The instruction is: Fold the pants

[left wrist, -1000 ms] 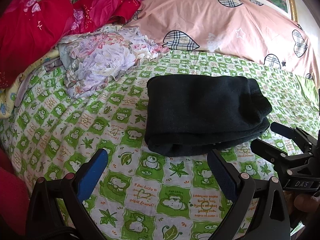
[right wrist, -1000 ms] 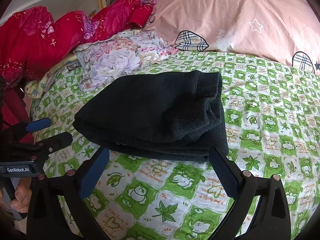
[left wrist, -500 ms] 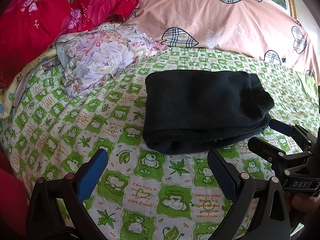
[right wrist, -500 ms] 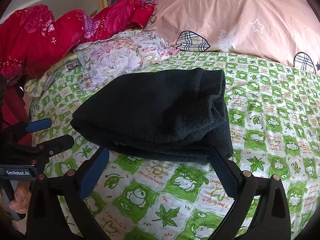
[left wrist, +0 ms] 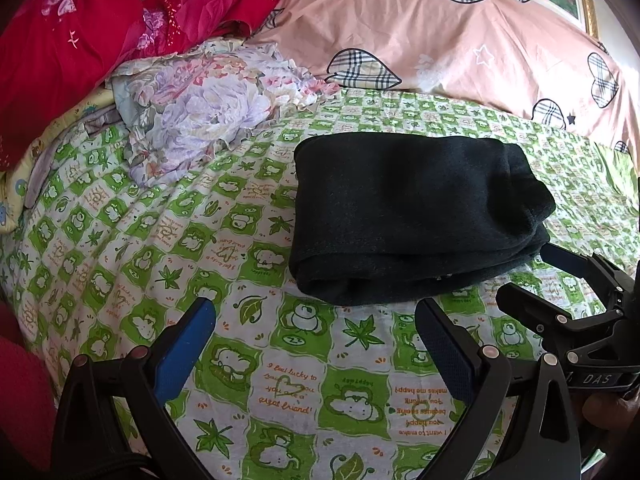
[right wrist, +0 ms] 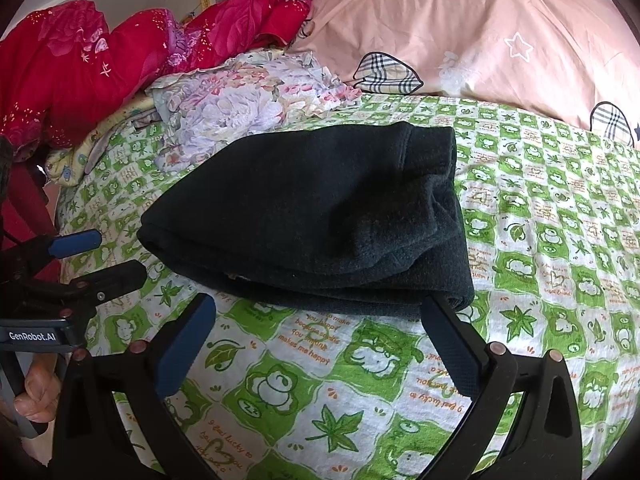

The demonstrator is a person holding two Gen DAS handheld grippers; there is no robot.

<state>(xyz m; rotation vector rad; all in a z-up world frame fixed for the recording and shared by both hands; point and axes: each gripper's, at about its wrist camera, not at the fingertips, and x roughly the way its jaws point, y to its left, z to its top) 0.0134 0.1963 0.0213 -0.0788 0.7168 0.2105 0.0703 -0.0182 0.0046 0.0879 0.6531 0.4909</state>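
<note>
At the far left a red embroidered quilt (left wrist: 60,52) is heaped against the wall, with a crumpled pale floral cloth (left wrist: 208,108) just beside it. The left gripper (left wrist: 310,326) hovers with its 2 blue-padded fingers spread wide and nothing between them. Right of centre, the black fleece pants (left wrist: 412,216) lie folded into a thick rectangular bundle on the green-and-white cartoon-print bedsheet (left wrist: 168,236). The right gripper (right wrist: 316,316) is likewise wide open and empty, its right finger touching or nearly touching the bundle's near edge.

The pants look soft, limp and light, not slippery; the stacked near edge offers the best hold. The left wrist view shows the rounded fold on the bundle's left; the right wrist view shows a seamed band and the separate layers.
</note>
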